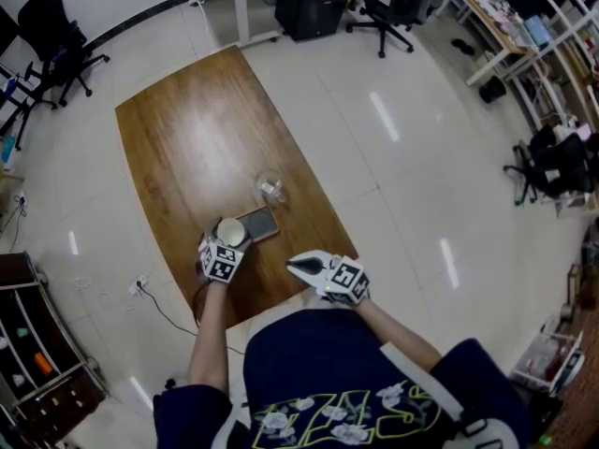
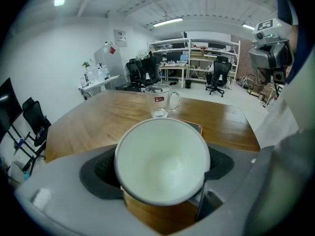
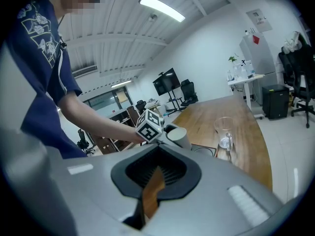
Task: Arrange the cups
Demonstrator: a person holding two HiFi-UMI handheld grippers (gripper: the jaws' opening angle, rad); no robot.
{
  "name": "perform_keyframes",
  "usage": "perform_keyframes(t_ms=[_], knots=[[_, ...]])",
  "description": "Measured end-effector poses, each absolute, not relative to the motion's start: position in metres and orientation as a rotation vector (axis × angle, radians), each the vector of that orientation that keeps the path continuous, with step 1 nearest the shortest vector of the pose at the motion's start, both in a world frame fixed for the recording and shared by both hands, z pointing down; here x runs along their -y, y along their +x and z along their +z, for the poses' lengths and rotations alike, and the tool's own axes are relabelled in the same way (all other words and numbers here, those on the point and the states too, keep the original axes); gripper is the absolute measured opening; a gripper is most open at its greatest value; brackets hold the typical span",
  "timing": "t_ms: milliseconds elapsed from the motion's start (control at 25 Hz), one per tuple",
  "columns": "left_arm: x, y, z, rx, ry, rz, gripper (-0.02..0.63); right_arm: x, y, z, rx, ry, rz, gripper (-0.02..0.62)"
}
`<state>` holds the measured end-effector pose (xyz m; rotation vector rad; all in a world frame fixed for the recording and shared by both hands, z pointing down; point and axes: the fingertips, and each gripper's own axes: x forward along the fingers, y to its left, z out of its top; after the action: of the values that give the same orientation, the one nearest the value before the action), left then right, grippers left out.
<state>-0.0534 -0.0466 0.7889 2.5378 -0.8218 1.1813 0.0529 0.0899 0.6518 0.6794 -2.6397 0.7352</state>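
Seen from above, a person in a dark blue printed shirt (image 1: 346,382) stands at the near end of a long wooden table (image 1: 187,138) on a pale tiled floor (image 1: 402,176), with a two-jaw gripper in each hand. The left gripper (image 1: 222,251) reaches over the table's near end and holds a white cup (image 2: 162,161). Its jaws stand wide apart, one against each side of the cup's wall, and its own view looks down into the cup's bare white inside. The cup sits at the near left end of a small rectangular brown tray (image 1: 265,223). No view shows whether the cup's base rests on the tray or hangs just above it. Just beyond the tray's far corner stands a clear glass mug (image 2: 160,101), upright on the bare wood, with a small red label and its handle turned to the right in the left gripper view. It is apart from the white cup. The right gripper (image 1: 293,266) is to the right of the left one, at the table's near edge and close to the person's body, pointing toward the tray. Its jaws are fully together and nothing is between them. Office chairs (image 1: 56,40), desks and shelving line the edges of the room.
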Motion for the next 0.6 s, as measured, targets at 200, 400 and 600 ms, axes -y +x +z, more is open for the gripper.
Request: perform_keyframes(t_ms=[200, 400, 600], knots=[[0.0469, -0.0521, 0.7877, 0.824, 2.547, 1.176, 0.453, -0.0918, 0.0545, 0.6501, 2.624, 0.678, 0.741, -0.005], [0.0459, -0.0498, 0.7851, 0.787, 2.587, 1.148, 0.454, -0.0904, 0.0500, 0.6520, 2.616, 0.659, 0.717, -0.005], [0.0420, -0.0501, 0.7802, 0.806, 2.615, 1.084, 0.462, -0.0878, 0.0457, 0.6496, 2.625, 0.655, 0.708, -0.005]])
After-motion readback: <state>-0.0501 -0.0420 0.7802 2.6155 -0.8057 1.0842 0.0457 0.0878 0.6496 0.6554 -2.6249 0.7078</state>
